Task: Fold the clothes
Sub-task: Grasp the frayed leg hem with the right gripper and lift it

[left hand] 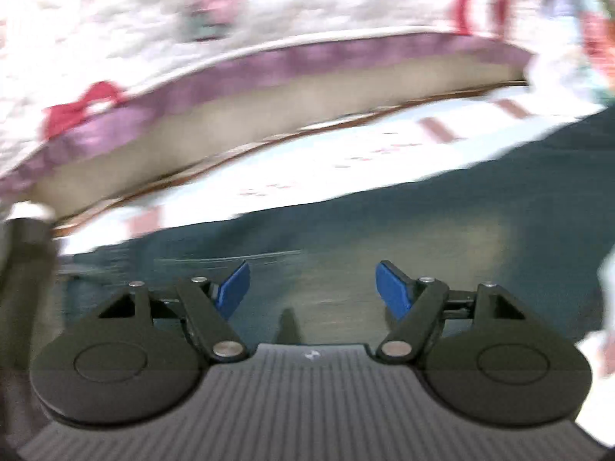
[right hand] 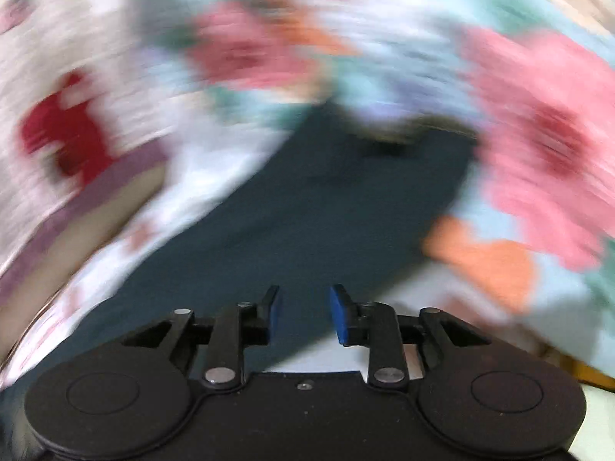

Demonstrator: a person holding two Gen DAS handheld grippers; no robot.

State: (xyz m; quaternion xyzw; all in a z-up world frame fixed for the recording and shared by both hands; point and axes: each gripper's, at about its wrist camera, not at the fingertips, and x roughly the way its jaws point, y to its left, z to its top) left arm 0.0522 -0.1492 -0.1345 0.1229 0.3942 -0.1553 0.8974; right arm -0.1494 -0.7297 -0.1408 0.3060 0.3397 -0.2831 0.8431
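Little of the folding can be judged as done: a dark teal garment (left hand: 423,230) is seen lying spread across a bed covered by a white sheet with small red marks (left hand: 346,146), and no finished fold can be made out (both views are heavily smeared by motion). In the right wrist view the same garment (right hand: 326,207) runs as a long band away from the camera, with one end reaching a flowered blanket (right hand: 538,134). Whether it has been doubled over once cannot be told.

Neither gripper is holding cloth. The left gripper (left hand: 311,288) is held low above the garment, its jaws spread wide, with nothing between the blue pads (left hand: 392,288). The right gripper (right hand: 305,315) is likewise poised over the near part of the garment, its jaws parted by a narrower gap and empty. Both are pointed forward along the bed, toward a quilted cover with a purple border (left hand: 307,61). A fresh grasp on an edge is judged to be the likely next need.
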